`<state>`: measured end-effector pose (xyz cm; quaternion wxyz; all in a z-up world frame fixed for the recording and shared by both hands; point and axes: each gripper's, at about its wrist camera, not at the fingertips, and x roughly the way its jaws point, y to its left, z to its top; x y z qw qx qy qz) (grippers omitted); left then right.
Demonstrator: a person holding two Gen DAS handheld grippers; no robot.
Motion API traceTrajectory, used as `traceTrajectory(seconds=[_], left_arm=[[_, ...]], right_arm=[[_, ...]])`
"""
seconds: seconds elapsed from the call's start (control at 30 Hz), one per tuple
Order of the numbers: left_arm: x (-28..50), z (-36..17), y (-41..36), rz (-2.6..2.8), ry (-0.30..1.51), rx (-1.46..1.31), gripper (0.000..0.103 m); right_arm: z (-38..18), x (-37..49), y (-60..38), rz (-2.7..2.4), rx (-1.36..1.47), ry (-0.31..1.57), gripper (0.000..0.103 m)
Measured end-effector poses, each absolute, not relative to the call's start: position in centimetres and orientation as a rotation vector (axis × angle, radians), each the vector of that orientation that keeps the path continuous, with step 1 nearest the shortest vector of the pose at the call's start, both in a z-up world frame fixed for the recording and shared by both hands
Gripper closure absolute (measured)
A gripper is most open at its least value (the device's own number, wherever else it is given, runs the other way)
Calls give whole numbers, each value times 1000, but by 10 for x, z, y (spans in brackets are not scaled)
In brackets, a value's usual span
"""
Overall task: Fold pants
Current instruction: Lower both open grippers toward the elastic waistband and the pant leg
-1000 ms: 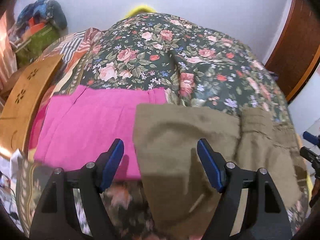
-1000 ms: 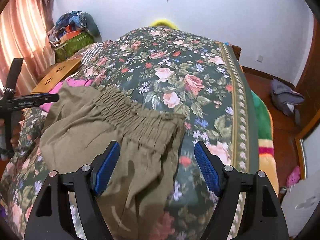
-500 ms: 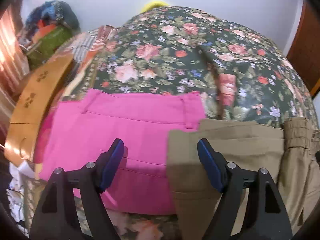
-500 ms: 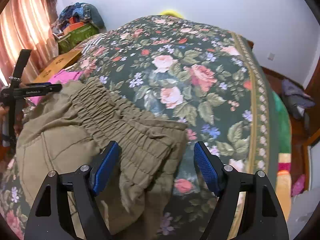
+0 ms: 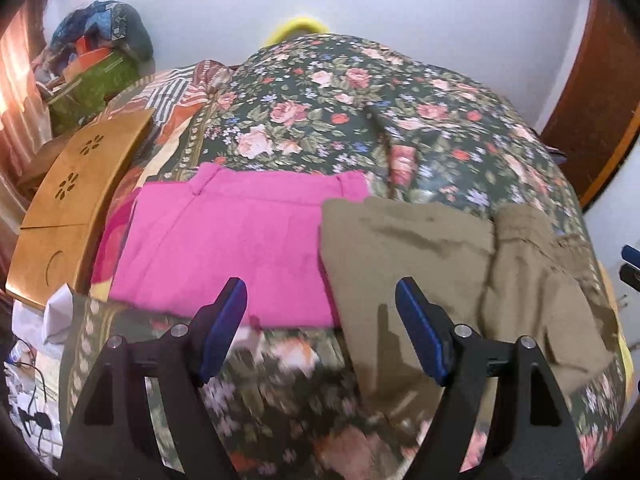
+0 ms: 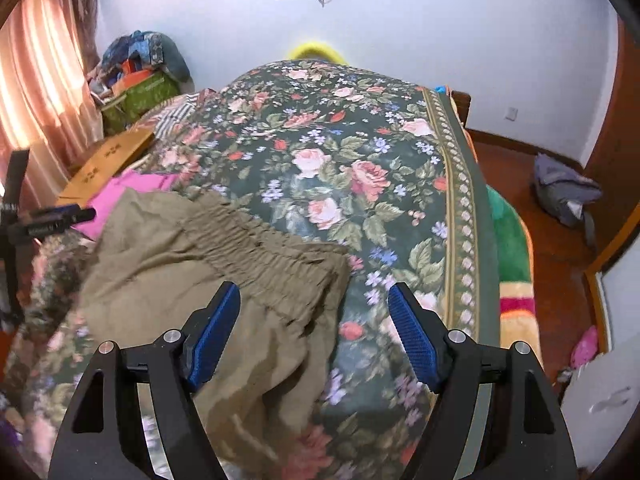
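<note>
Left view: left gripper (image 5: 320, 320) hung with jaws spread wide and empty above olive pants (image 5: 420, 252) lying on floral blanket (image 5: 340, 120), touching pink cloth (image 5: 232, 236); wooden board (image 5: 76, 184) alongside.

Right view: right gripper (image 6: 314, 322) likewise gaped, holding nothing, over pants' waistband (image 6: 256, 244); curtain (image 6: 36, 92) beyond.

Warm daylight glows through the curtain (image 6: 38, 92) at the left edge, nearly blown out in the right wrist view, while the rest of the room sits in soft, even light with only faint shadows on the floral bedspread (image 6: 340, 168). Both views curve strongly (fisheye bulge, black vignette in every corner). The near bedspread and the lower folds of the olive pants (image 5: 420, 256) are smeared by motion blur, whereas the far wall (image 5: 420, 4) stays fairly sharp.
</note>
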<state>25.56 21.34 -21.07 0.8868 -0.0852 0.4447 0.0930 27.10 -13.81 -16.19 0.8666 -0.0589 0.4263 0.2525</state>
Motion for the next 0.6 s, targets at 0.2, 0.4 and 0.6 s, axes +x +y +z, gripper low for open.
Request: traceTrajectory(seconds=[0.2, 0.4, 0.6], left_arm=[[235, -216, 198, 147, 930, -192, 26], [238, -242, 196, 127, 975, -254, 26], [260, -265, 193, 74, 1024, -262, 26]], right_arm=[[-165, 250, -130, 501, -139, 897, 29], [-194, 253, -126, 527, -71, 1006, 28], [-222, 274, -116, 489, -93, 1095, 28]])
